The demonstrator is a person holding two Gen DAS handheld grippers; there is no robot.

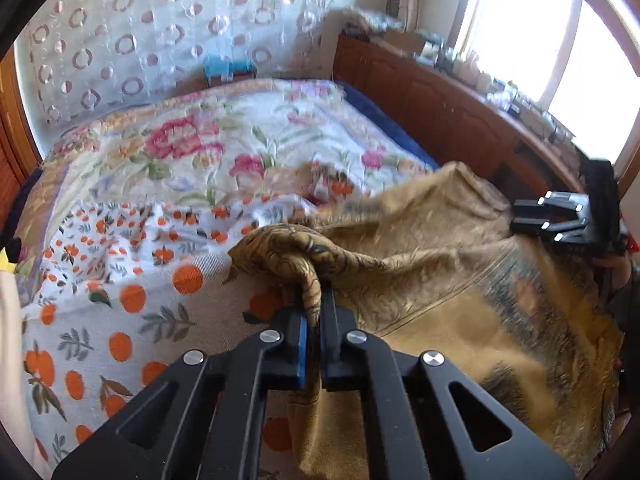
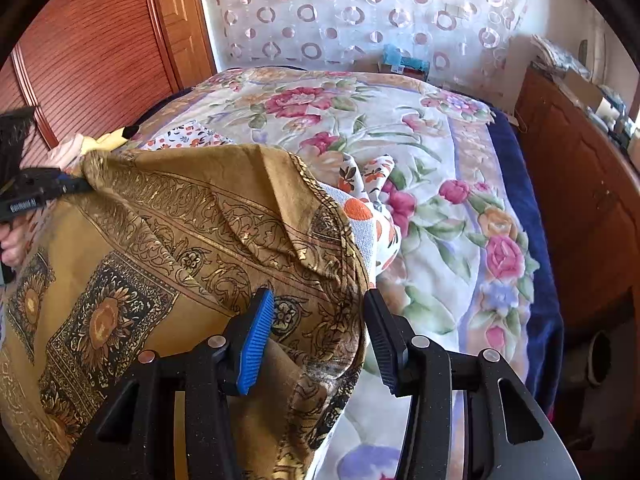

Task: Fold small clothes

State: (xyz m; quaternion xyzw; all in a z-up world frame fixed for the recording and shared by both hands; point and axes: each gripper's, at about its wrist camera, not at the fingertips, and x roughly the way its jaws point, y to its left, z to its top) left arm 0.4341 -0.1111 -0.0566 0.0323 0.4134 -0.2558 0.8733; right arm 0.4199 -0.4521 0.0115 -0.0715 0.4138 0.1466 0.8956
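Observation:
A mustard-gold scarf with dark ornate borders and sunflower panels lies spread over the bed; it also shows in the right wrist view. My left gripper is shut on a bunched corner of the scarf and holds it lifted; it shows at the far left of the right wrist view. My right gripper is open, with the scarf's folded edge lying between its jaws, not clamped. It shows at the right of the left wrist view. A white cloth with orange fruit print lies under the scarf.
A floral bedspread covers the bed. A wooden dresser with clutter stands along the right side under a bright window. A wooden wardrobe stands at left. A yellow item and pale clothes lie at the bed's left edge.

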